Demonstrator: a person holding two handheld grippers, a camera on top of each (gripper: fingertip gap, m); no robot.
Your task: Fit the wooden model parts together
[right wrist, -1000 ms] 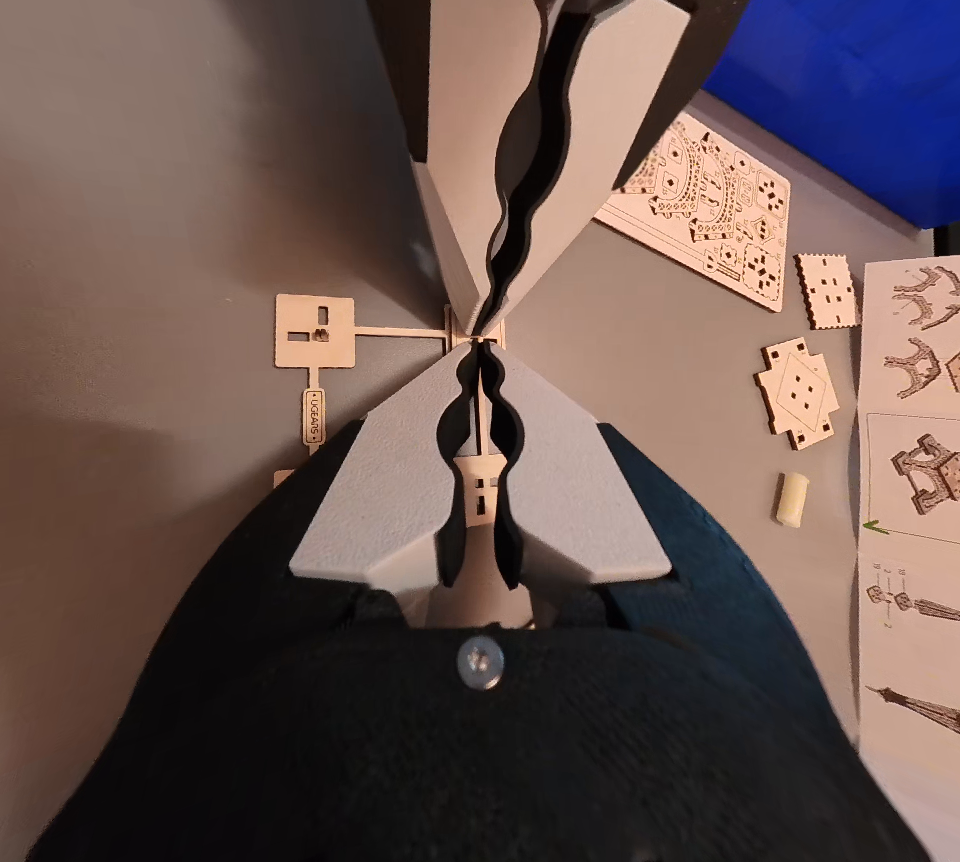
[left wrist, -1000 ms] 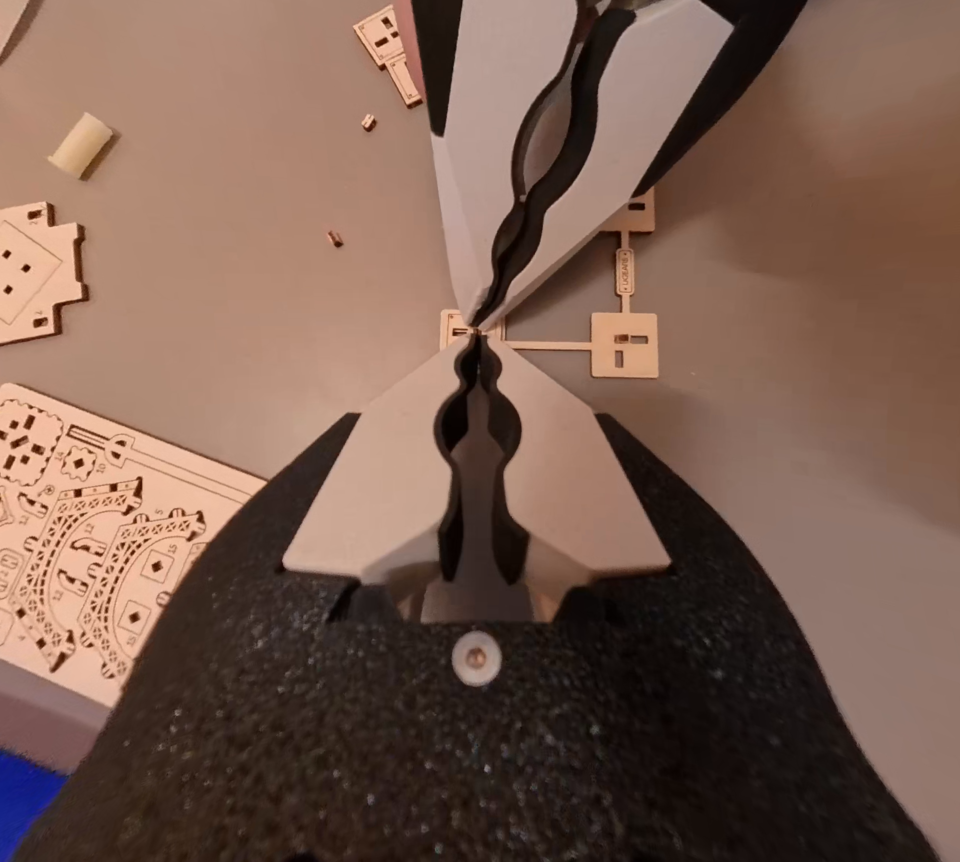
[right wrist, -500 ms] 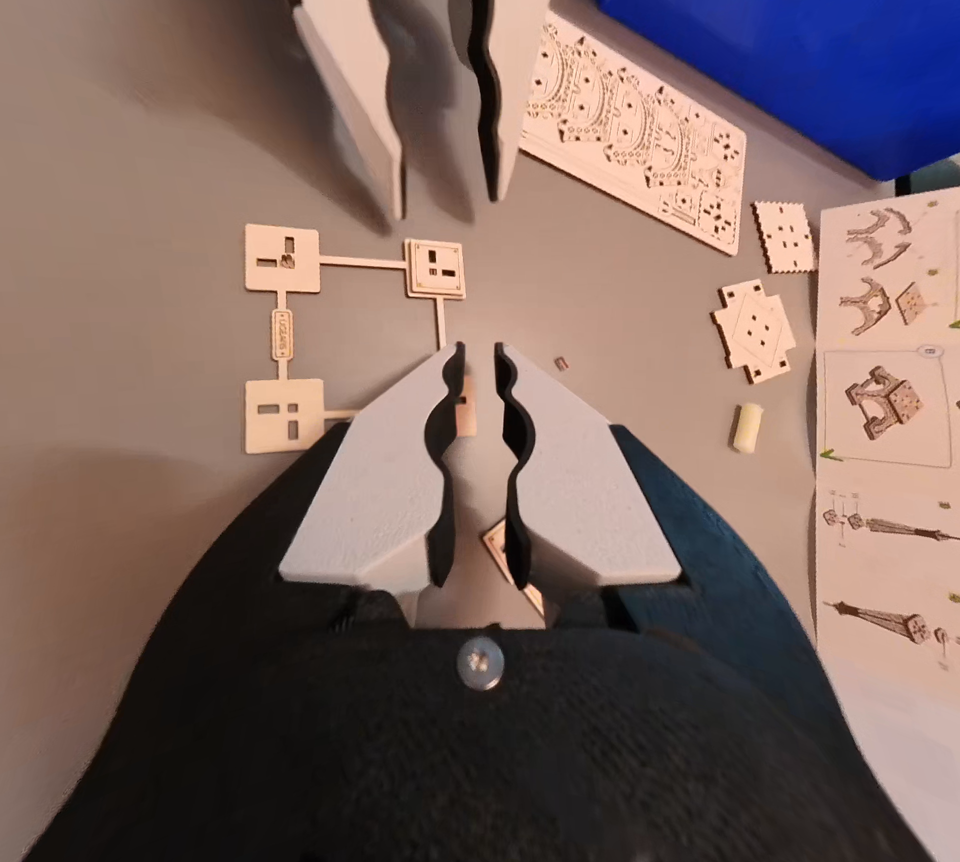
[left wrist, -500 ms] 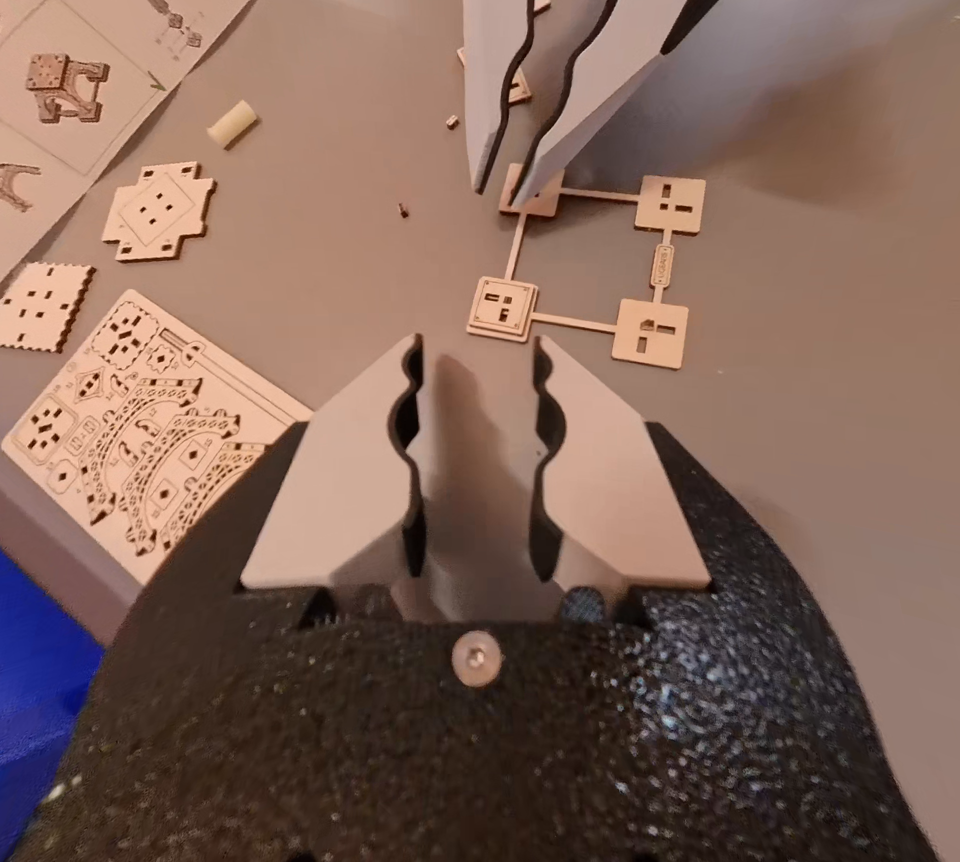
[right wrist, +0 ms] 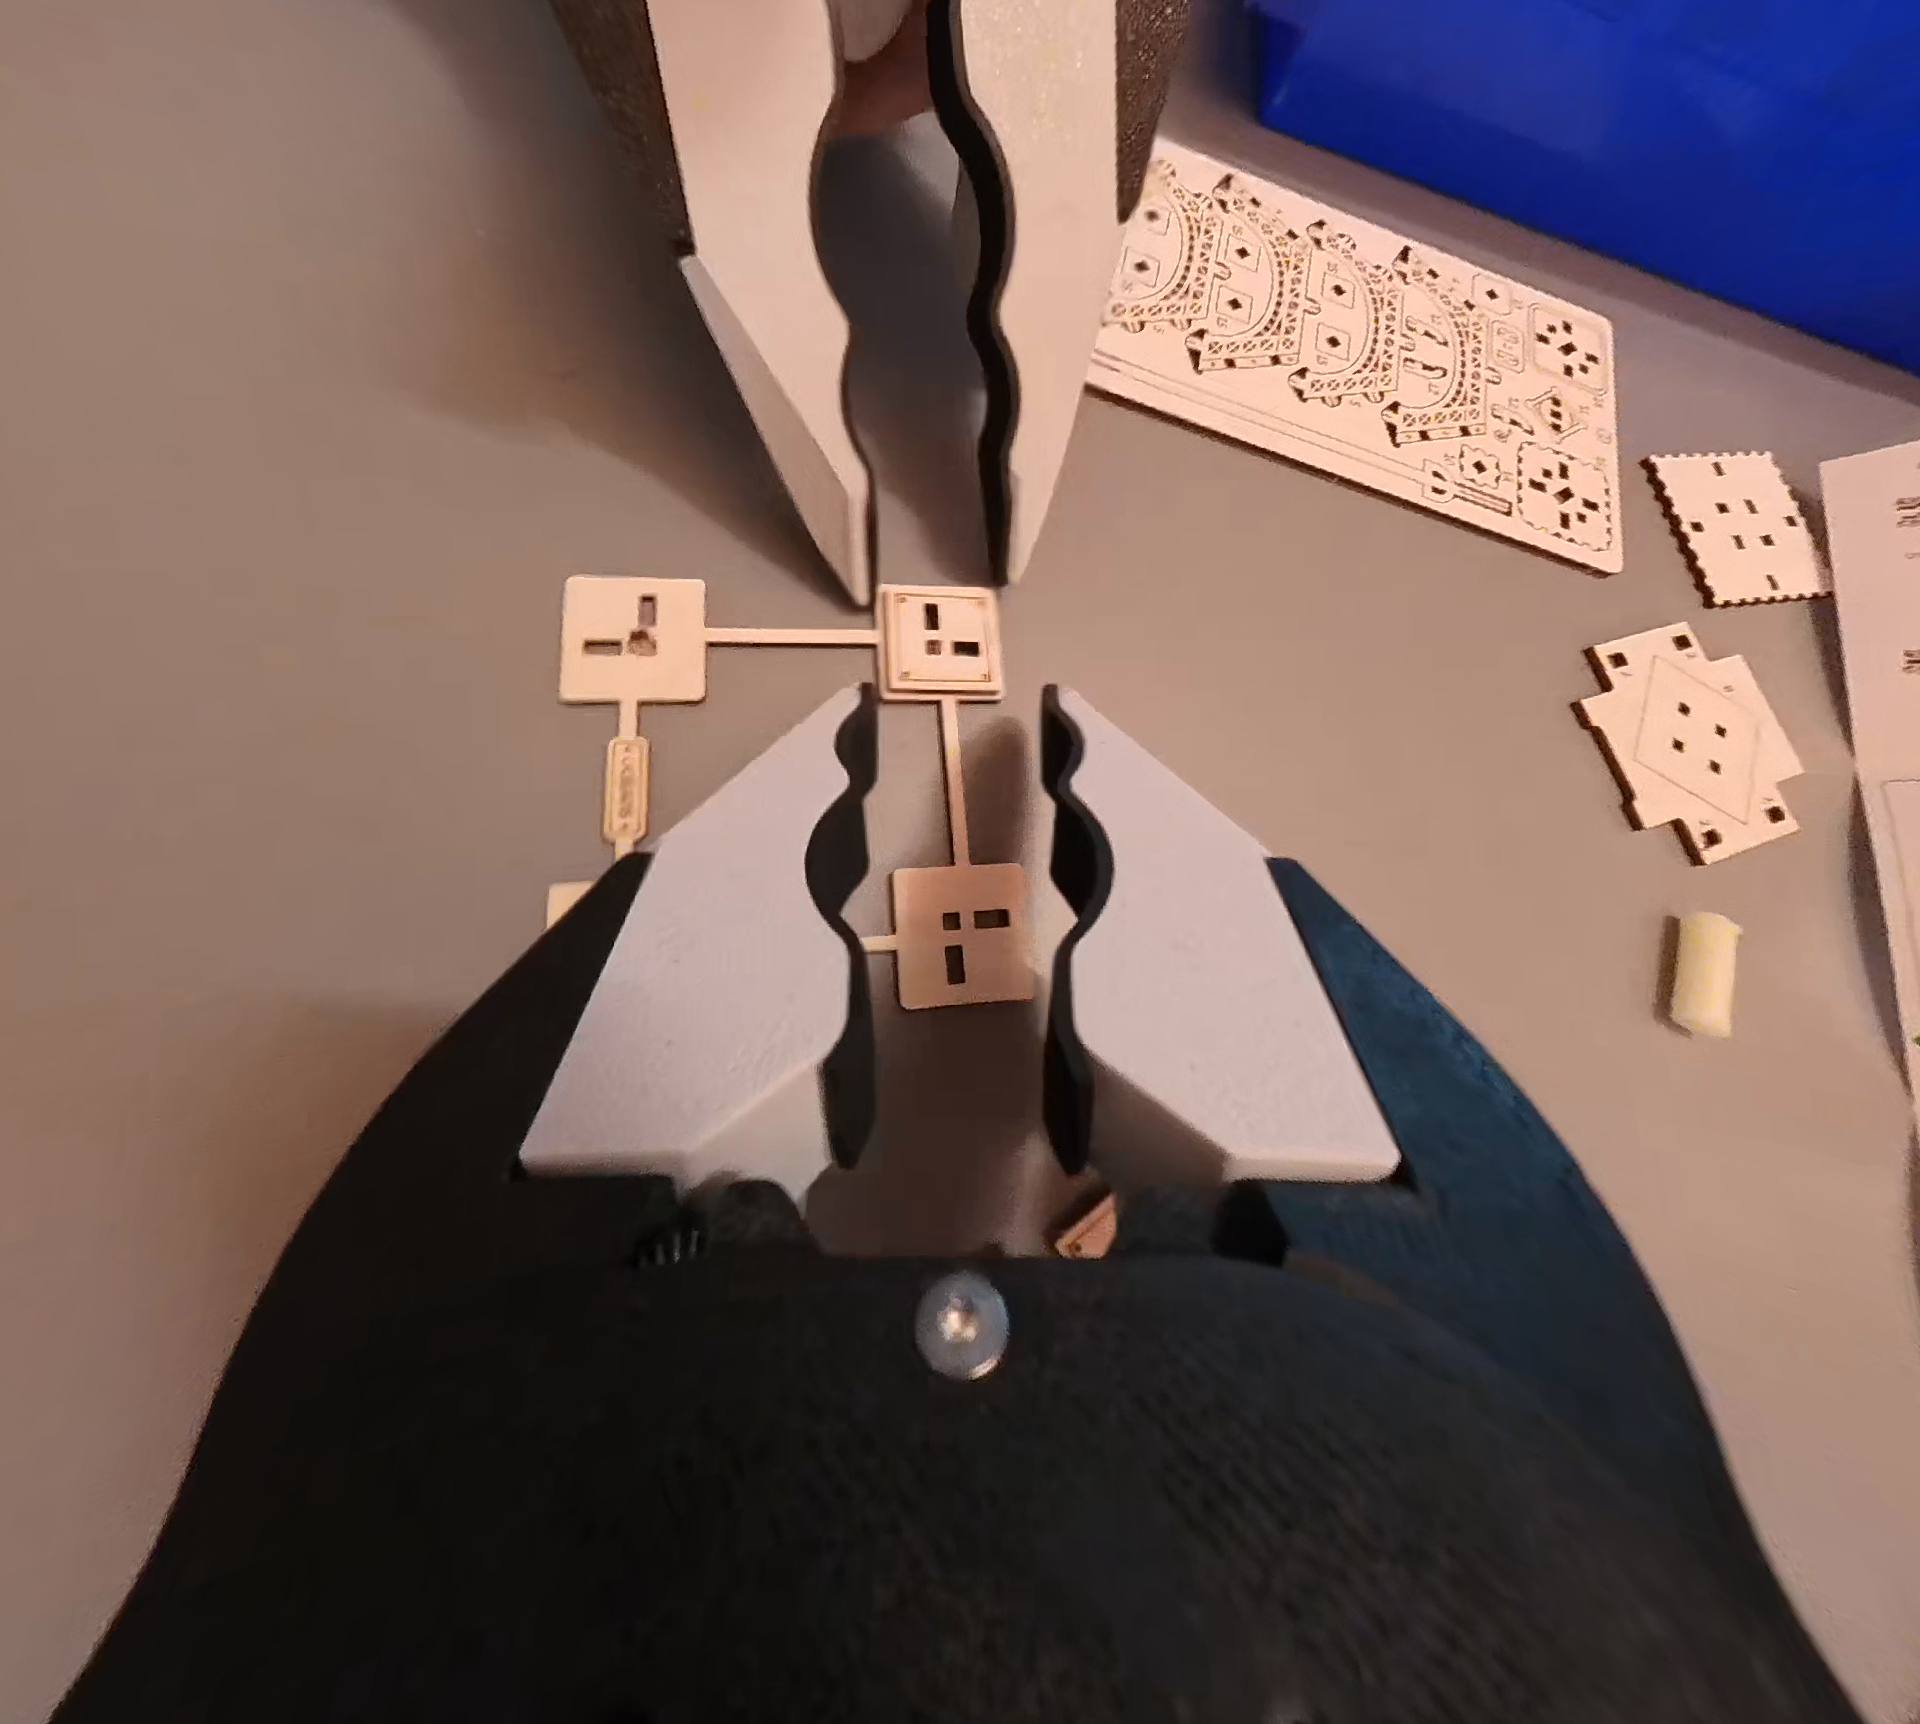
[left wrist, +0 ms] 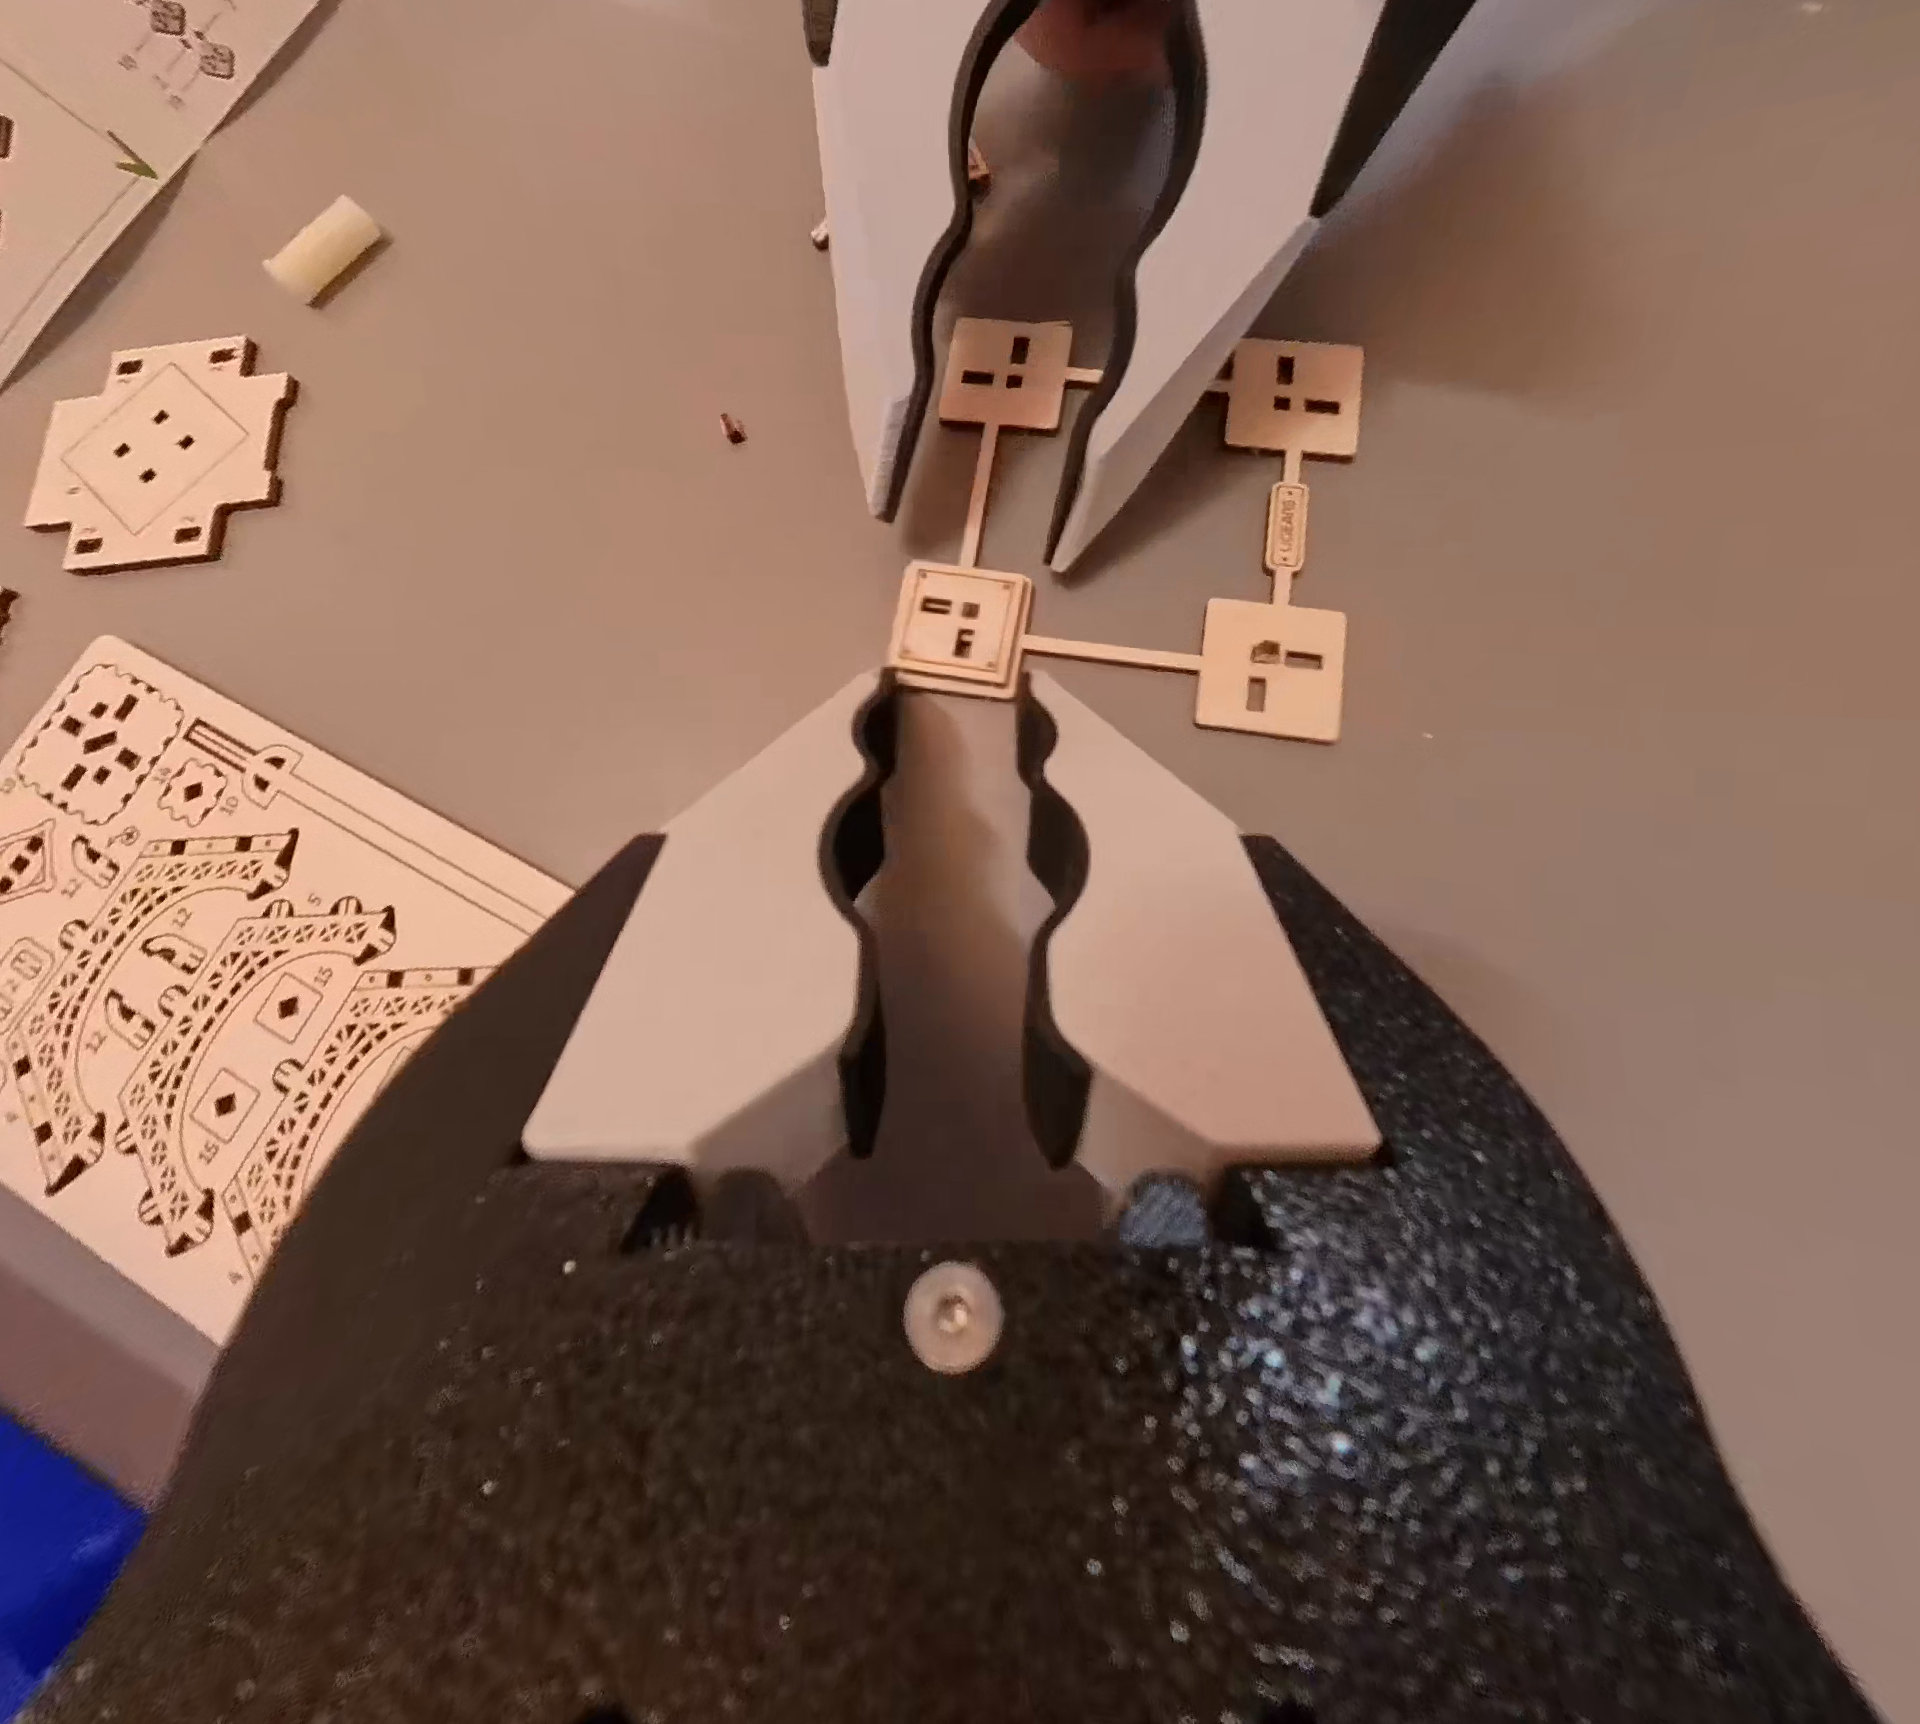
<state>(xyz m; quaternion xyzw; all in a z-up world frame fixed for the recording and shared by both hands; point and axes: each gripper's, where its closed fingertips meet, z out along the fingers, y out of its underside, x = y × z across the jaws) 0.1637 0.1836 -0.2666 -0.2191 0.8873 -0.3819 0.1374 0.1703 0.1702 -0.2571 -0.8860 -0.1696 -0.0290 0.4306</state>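
A thin wooden frame point(left wrist: 1270, 664) of several small slotted squares joined by narrow bars lies flat on the grey table. One corner square point(left wrist: 961, 640) has a smaller tile stacked on it. My left gripper point(left wrist: 956, 687) is open and empty, its tips just short of that square. My right gripper point(left wrist: 971, 536) faces it from the far side, open and empty. In the right wrist view the stacked square point(right wrist: 943, 656) lies between my right gripper point(right wrist: 956, 695) and my left gripper point(right wrist: 930, 616). Another frame square point(right wrist: 961, 936) lies between the right fingers.
A laser-cut parts sheet point(left wrist: 208, 947) point(right wrist: 1351, 344), a cross-shaped plate point(left wrist: 156, 453) point(right wrist: 1683, 739), a toothed square point(right wrist: 1730, 526), a cream cylinder point(left wrist: 322, 251) point(right wrist: 1704, 973) and instruction sheets point(left wrist: 104, 12) lie to one side. A blue bin point(right wrist: 1610, 12) stands beyond them. The tips of both grippers are at nearly the same place. Left tips and right tips are each some 15 cm from the cream cylinder point(right wrist: 1704, 973). Seen from the left wrist view point(left wrist: 328, 239) as well.
Both grippers were shut tip to tip over the corner square, then opened and drew apart. Now both are open and close in again on either side of the stacked square.
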